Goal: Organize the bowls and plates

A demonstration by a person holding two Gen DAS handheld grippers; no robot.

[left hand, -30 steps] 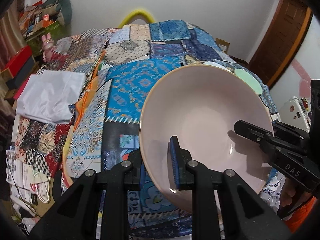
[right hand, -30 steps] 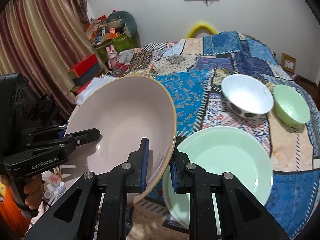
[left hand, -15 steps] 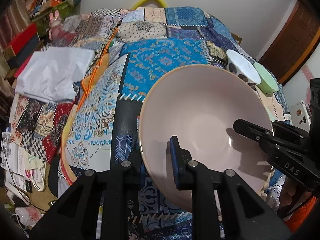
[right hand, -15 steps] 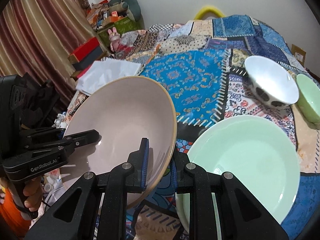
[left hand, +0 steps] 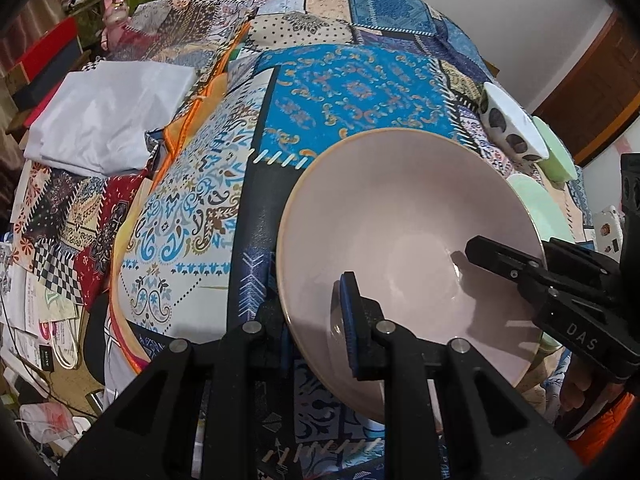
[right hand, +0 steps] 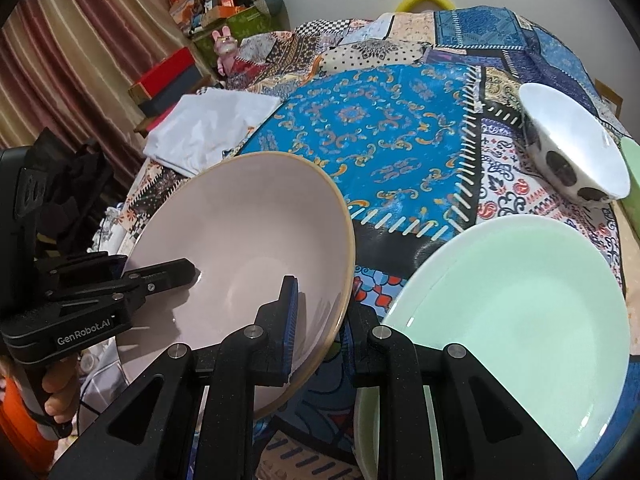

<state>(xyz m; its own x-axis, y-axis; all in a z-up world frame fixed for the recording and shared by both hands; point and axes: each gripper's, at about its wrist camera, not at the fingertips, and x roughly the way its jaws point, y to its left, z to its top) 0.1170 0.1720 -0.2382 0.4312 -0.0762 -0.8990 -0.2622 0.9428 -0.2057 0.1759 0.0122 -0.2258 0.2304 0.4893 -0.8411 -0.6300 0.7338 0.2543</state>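
A large pale pink bowl (left hand: 404, 224) with a tan rim is held in the air between both grippers, above the near edge of the patchwork cloth. My left gripper (left hand: 316, 320) is shut on its left rim; my right gripper (right hand: 320, 320) is shut on its right rim (right hand: 248, 216). Each gripper shows in the other's view, the right one (left hand: 520, 264) and the left one (right hand: 152, 276). A mint green plate (right hand: 516, 320) lies right of the bowl. A white bowl with dark spots (right hand: 576, 160) and a small green bowl (left hand: 554, 152) stand behind it.
A patchwork cloth (left hand: 352, 88) covers the surface. Folded white fabric (left hand: 108, 116) lies at the left. Red boxes (right hand: 164, 76), a pink toy rabbit (right hand: 226, 46) and clutter stand beyond. Papers and cables lie on the floor at lower left (left hand: 44, 320).
Both grippers and the pink bowl have moved down and forward; more of the cloth and the white spotted bowl show now. Both grips are unchanged.
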